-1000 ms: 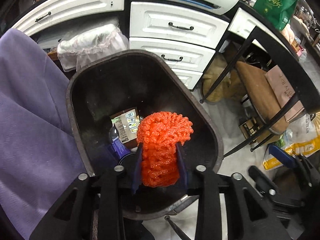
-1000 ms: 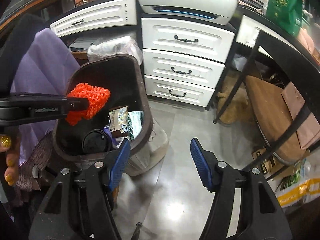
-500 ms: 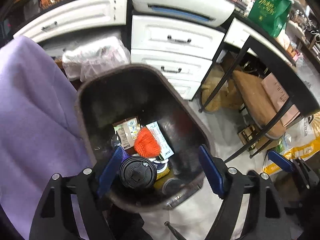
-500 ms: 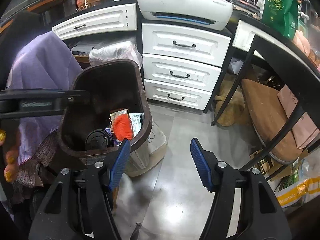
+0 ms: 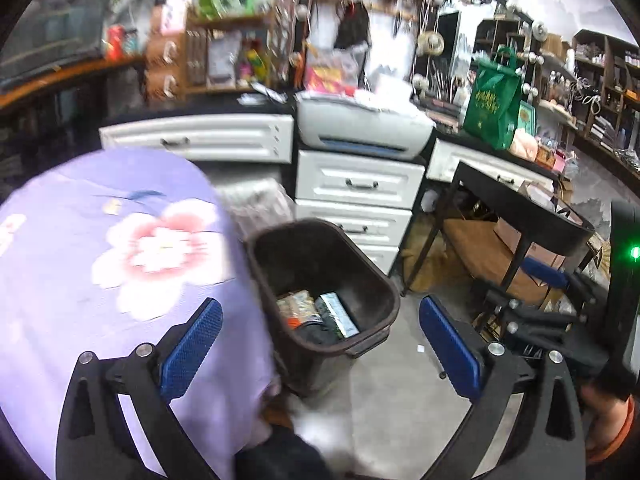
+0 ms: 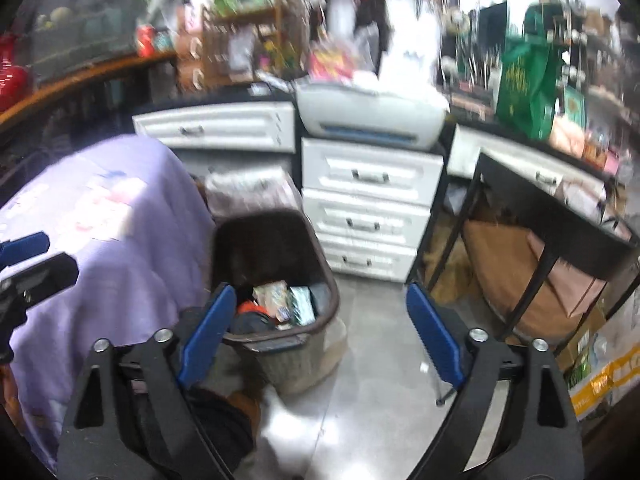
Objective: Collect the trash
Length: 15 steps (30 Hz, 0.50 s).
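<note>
A dark brown trash bin (image 5: 372, 280) (image 6: 260, 248) stands on the floor beside a purple cloth. Wrappers, a dark lid and an orange mesh ball (image 5: 294, 322) (image 6: 250, 308) lie in it. My left gripper (image 5: 320, 308) hangs well above and back from the bin. Its jaws are opening wide and nothing is between them. My right gripper (image 6: 320, 292) is also raised, with its jaws opening and nothing between them. The left gripper shows at the left edge of the right wrist view. Both views are blurred by motion.
A purple flowered cloth (image 5: 120, 280) covers furniture left of the bin. White drawers (image 5: 356, 184) with a printer (image 5: 360, 128) on top stand behind it. A black table frame (image 5: 520, 208), a green bag (image 5: 496, 104) and boxes fill the right. Grey floor (image 6: 360, 380) lies in front.
The left gripper opened and let the orange mesh ball fall into the bin. Both grippers then rose and drew back from the bin, and the right jaws spread wider.
</note>
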Tool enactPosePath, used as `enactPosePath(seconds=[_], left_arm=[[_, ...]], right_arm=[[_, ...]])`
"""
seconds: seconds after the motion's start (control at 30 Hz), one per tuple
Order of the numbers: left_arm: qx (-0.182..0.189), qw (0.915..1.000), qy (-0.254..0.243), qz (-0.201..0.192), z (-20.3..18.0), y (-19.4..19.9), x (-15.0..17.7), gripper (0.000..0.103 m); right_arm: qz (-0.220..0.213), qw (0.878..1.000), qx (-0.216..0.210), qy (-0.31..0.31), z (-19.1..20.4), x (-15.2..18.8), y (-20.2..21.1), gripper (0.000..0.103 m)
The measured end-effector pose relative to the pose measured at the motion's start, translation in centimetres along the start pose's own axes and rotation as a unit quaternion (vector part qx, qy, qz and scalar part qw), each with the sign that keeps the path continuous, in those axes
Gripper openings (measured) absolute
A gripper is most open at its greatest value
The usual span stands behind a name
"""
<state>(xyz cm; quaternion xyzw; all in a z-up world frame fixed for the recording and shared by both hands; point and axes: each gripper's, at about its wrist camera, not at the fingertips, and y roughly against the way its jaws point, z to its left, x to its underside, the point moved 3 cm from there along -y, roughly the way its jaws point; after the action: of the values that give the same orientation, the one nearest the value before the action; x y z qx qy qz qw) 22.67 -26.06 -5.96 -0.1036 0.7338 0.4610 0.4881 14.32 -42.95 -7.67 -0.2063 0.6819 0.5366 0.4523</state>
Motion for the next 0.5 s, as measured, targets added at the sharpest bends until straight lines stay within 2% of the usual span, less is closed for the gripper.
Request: enactPosePath(seconds=[0.1,0.17,0.3,0.37,0.5], left_arm=[[-0.022,0.9993,0.004,-0.030,1.3,4.5,1.1,0.098],[-0.046,0.9984,0.007,-0.034,2.5,7.1,2.2,0.098],[-0.078,0.9957,0.026,-0.043,4.3,11.8,4.3,0.098],[-0.092,0.9936,0.038,-0.054,5.0,14.0,5.7,0.098],[-0.142,0.9851,0.060,-0.076,6.1,17.3,7.8,0.098]], right_arm=[[-0.034,0.999,-0.006,0.014,2.4,0.0,3.7,0.095],[-0.056,0.998,-0.013,0.032,4.5,0.2,6.2,0.097],[-0.099,0.992,-0.054,0.062,8.5,1.8,11.1,0.097],[-0.107,0.989,-0.074,0.074,9.9,2.6,12.9,0.097],[-0.111,0.984,-0.111,0.087,11.9,4.0,15.9,0.097]])
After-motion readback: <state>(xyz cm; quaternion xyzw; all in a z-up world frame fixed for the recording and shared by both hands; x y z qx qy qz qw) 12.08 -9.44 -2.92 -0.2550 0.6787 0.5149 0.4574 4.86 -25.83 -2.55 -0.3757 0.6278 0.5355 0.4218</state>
